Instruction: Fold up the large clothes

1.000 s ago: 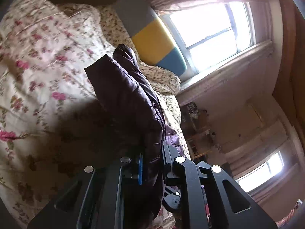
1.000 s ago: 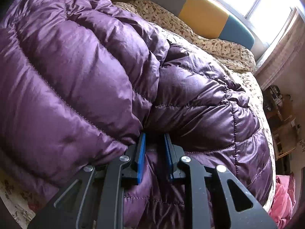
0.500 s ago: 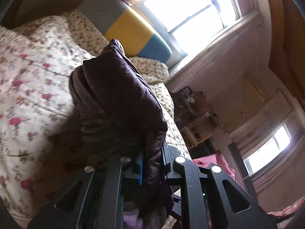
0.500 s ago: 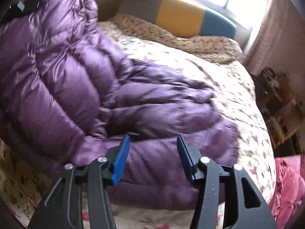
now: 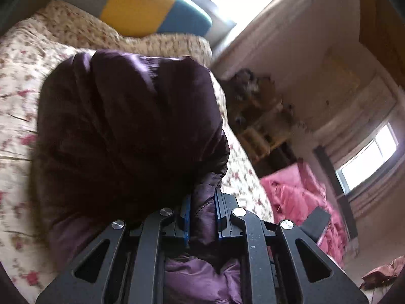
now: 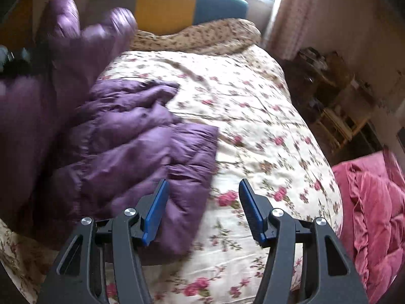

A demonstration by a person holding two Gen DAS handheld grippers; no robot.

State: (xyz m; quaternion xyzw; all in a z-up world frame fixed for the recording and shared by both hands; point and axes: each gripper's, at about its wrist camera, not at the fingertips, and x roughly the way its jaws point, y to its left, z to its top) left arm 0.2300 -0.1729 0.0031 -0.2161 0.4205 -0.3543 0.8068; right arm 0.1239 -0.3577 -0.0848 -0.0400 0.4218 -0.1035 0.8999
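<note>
A purple quilted puffer jacket [image 6: 141, 136] lies on the floral bedspread [image 6: 253, 116], part of it raised at the left. My left gripper [image 5: 201, 206] is shut on a fold of the jacket [image 5: 131, 126] and holds it up over the bed, so the dark bulk fills the left wrist view. My right gripper [image 6: 202, 202] is open and empty, hovering above the jacket's near right corner, with its blue pads [image 6: 157, 207] wide apart. The far left edge of the right wrist view shows the left gripper's dark body [image 6: 12, 60] against the lifted jacket.
A grey, yellow and blue headboard cushion [image 6: 177, 5] stands at the far end of the bed under a window. A pink quilted garment [image 6: 374, 202] lies off the bed's right side. Wooden shelves [image 6: 336, 116] stand by the right wall.
My right gripper let go of the jacket, opened wide and drew back to the right. My left gripper kept its hold and swung the lifted jacket across the bed.
</note>
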